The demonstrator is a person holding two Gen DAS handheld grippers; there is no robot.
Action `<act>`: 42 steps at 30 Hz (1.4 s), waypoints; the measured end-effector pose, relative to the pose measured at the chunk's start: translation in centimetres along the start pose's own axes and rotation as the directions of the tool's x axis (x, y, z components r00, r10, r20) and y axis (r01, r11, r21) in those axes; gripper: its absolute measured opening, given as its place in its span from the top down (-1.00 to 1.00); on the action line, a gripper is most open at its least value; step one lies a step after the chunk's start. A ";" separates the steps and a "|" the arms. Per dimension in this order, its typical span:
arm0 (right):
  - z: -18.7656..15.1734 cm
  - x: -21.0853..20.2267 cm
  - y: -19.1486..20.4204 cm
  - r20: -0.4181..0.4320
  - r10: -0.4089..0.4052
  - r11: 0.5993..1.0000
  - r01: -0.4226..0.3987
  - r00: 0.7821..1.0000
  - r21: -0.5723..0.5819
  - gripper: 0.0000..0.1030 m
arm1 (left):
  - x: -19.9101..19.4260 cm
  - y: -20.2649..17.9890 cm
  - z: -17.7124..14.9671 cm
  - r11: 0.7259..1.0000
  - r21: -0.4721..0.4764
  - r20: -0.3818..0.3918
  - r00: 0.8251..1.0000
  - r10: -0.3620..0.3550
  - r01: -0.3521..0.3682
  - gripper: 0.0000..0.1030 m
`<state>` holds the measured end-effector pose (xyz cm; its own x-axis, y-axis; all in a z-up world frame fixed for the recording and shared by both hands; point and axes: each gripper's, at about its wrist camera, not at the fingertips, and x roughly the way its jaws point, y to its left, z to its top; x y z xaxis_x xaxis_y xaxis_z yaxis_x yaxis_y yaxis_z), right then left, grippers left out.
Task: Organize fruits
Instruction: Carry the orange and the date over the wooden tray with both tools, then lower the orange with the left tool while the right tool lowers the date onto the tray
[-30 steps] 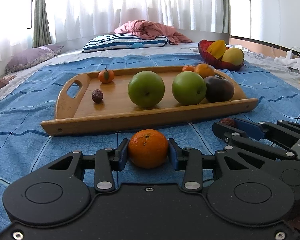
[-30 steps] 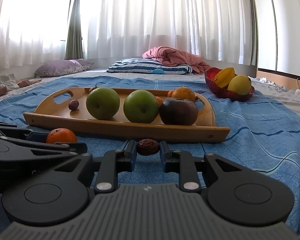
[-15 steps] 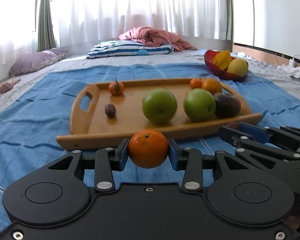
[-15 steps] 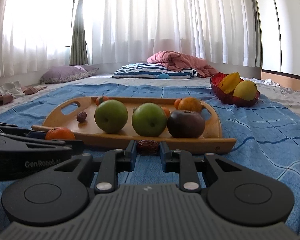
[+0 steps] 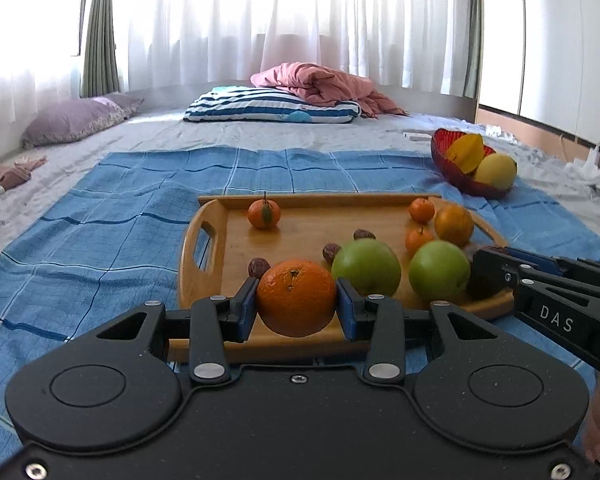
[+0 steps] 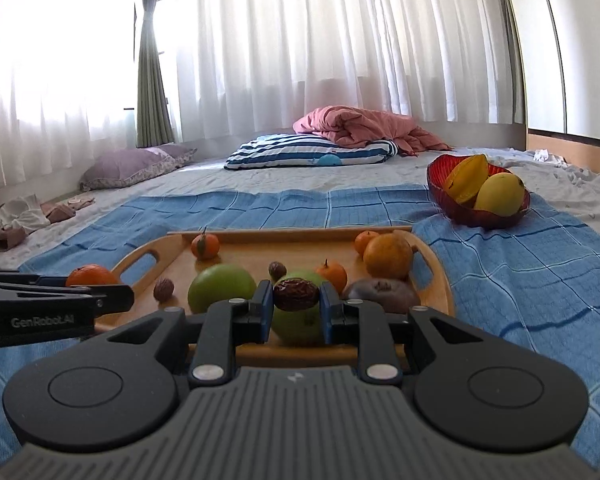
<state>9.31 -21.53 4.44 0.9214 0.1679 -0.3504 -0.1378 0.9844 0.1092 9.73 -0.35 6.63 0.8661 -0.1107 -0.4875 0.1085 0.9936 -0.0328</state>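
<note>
A wide bed (image 5: 300, 136) fills both views, its pale sheet overlaid by a blue checked blanket (image 5: 100, 232) with a soft, rumpled weave. On the blanket, centre of the frame, lies a smooth wooden tray (image 5: 320, 232), rectangular with rounded corners and cut-out handles. At the upper right sits a glossy red bowl (image 6: 476, 216) of ribbed, translucent look, holding yellow fruit. On the tray rest two round, waxy green apples (image 5: 366, 266), a dull dark purple fruit (image 6: 380, 292), several small tangerines (image 5: 264, 213) and wrinkled brown dates (image 5: 259, 267).

The left tool (image 5: 296, 306) is clamped on a dimpled orange (image 5: 296, 298), its blue pads pressing both sides, low in the frame in front of the tray's near edge. The right tool (image 6: 296, 306) is pinched tight on a shrivelled, shiny brown date (image 6: 296, 294), held between its blue pads at lower centre, before the tray's near rim.
</note>
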 end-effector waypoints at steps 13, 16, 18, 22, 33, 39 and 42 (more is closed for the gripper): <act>2.1 2.5 -1.3 -0.039 0.014 0.997 -0.011 0.999 0.072 0.44 | 3.0 2.8 2.3 0.996 -0.089 -0.055 0.998 -0.032 0.027 0.25; 2.9 3.3 -1.5 -0.051 0.023 0.996 -0.018 0.998 0.082 0.44 | 3.9 3.2 3.2 0.995 -0.095 -0.066 0.997 -0.048 0.042 0.25; 3.5 4.1 -1.7 -0.063 0.027 0.996 -0.022 0.998 0.085 0.44 | 4.7 3.4 3.9 0.993 -0.101 -0.081 0.994 -0.068 0.060 0.25; 4.8 6.1 -2.3 -0.108 0.028 0.995 -0.018 0.994 0.097 0.44 | 6.1 3.4 5.4 0.992 -0.103 -0.098 0.992 -0.076 0.066 0.25; 6.8 9.8 -3.8 -0.200 0.031 0.990 -0.002 0.979 0.144 0.44 | 9.1 3.7 7.2 0.992 -0.107 -0.135 0.988 -0.075 0.060 0.25; 8.1 11.3 -4.3 -0.237 0.038 0.987 0.000 0.971 0.160 0.44 | 11.2 4.6 7.7 0.990 -0.137 -0.172 0.983 -0.071 0.047 0.25; 8.4 12.1 -4.1 -0.251 0.025 0.991 0.008 0.968 0.133 0.44 | 12.0 4.7 8.0 0.991 -0.125 -0.188 0.980 -0.066 0.043 0.25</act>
<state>24.08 -23.98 7.57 0.7971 0.2006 -0.5695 -0.0808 0.9701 0.2287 24.54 2.77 7.54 0.7501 -0.1693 -0.6393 0.0837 0.9832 -0.1621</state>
